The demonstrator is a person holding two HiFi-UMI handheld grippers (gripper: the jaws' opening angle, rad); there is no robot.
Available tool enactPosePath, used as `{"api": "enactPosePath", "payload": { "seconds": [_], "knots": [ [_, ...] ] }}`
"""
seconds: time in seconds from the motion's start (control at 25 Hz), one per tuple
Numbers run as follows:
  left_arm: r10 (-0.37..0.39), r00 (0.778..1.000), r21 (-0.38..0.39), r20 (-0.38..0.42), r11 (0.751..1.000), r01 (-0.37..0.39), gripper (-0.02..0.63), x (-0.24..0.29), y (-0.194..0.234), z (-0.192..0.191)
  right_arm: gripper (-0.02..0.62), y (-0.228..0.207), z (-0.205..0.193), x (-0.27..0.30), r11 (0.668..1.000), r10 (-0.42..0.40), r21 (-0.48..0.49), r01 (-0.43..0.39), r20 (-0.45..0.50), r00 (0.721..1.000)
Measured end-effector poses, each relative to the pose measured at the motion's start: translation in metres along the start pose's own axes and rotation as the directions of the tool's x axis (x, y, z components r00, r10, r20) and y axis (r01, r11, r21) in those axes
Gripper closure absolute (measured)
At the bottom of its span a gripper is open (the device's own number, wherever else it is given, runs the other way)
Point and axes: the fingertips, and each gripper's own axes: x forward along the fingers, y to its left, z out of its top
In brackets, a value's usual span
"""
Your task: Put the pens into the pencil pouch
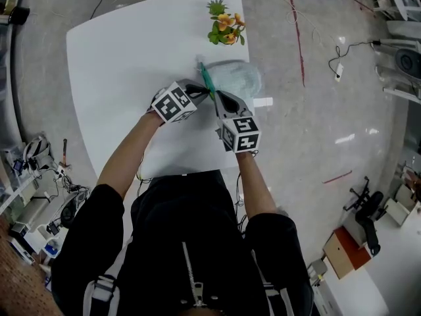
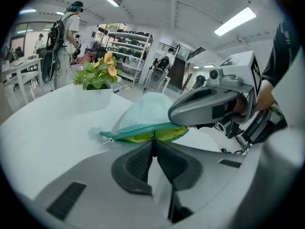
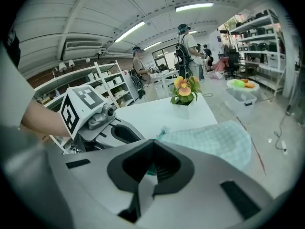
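Black jacket [image 1: 191, 242], lower frame. White table [image 1: 118, 58]. Pencil pouch [image 1: 240, 78], upper centre, mouth rim pinched by left gripper [image 1: 208, 93] and right gripper [image 1: 216, 99], both clenched. Pens: none visible. Risk: thin rim slipping out if pulled apart.

The pencil pouch [image 3: 214, 140] is soft, checked cloth. The counter [image 1: 125, 64] is smooth and white; the floor [image 1: 316, 130] is glossy.

No words, numbers or brand names can be read anywhere. The left cube [image 1: 174, 103] and right cube [image 1: 241, 134] show only black-and-white square marker patterns, not letters.
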Motion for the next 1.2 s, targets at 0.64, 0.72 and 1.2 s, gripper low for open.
{"api": "enactPosePath", "payload": {
  "seconds": [0.64, 0.72, 1.2],
  "knots": [
    [-0.013, 0.992, -0.147, 0.127, 0.989, 0.032, 0.558, 0.016, 0.023, 0.020, 0.588, 0.006, 0.007, -0.001, 0.994, 0.105, 0.042, -0.105, 0.009, 0.994],
    [0.021, 0.991, -0.160, 0.131, 0.987, 0.000, 0.558, 0.017, 0.030, 0.022, 0.588, 0.007, 0.008, -0.001, 0.993, 0.112, 0.045, -0.112, 0.012, 0.994],
    [0.077, 0.990, -0.157, 0.115, 0.986, -0.058, 0.557, 0.018, 0.039, 0.016, 0.584, -0.008, 0.006, 0.000, 1.000, -0.027, -0.006, 0.027, 0.001, 1.000]
  ]
}}
